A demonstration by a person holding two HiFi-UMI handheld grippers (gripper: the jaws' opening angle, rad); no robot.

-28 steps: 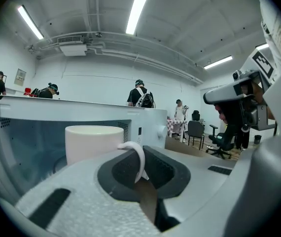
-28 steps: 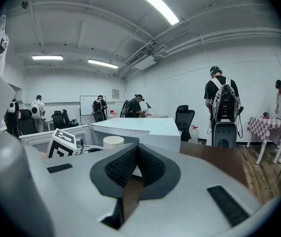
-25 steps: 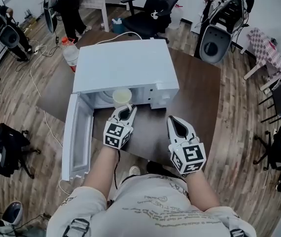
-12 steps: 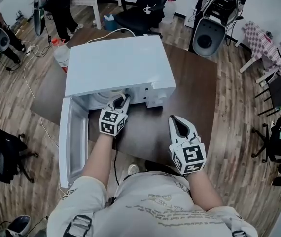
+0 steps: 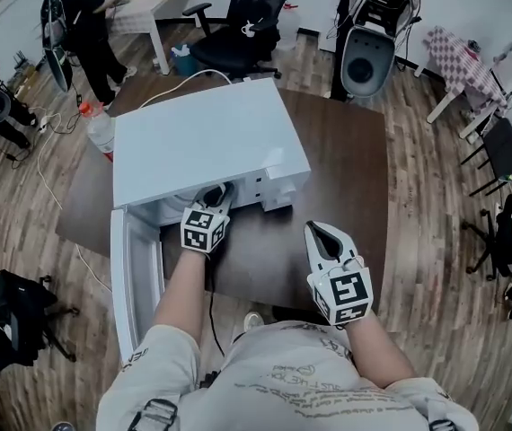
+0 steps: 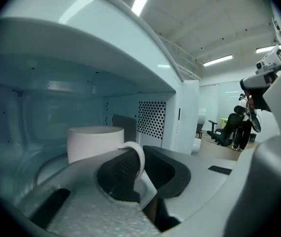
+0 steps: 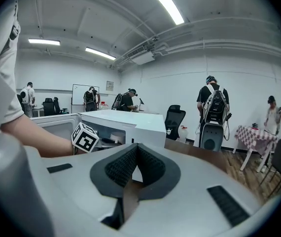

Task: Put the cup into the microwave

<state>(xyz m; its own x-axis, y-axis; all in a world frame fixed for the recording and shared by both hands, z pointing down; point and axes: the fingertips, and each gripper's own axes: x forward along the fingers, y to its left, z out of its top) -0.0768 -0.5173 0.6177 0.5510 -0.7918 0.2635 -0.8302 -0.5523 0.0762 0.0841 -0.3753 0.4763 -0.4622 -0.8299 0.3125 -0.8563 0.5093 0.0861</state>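
The white microwave [image 5: 207, 137] stands on the dark table with its door [image 5: 136, 277] swung open to the left. My left gripper [image 5: 215, 194] reaches into the cavity, its tips under the microwave's top. In the left gripper view the white cup [image 6: 94, 141] is inside the cavity [image 6: 47, 112], and the left gripper [image 6: 136, 163] is shut on the cup's handle [image 6: 136, 151]. The head view hides the cup. My right gripper [image 5: 321, 233] hovers over the table in front of the microwave, shut with nothing between its jaws [image 7: 136, 164].
The brown table [image 5: 350, 164] has bare surface right of the microwave. A plastic bottle [image 5: 100, 129] stands at its left edge. An office chair [image 5: 249, 25], a backpack rig [image 5: 373, 34] and several people stand beyond the table on the wooden floor.
My left gripper has gone forward from the microwave's opening into the cavity, carrying the cup out of the head view's sight. The right gripper has barely moved.
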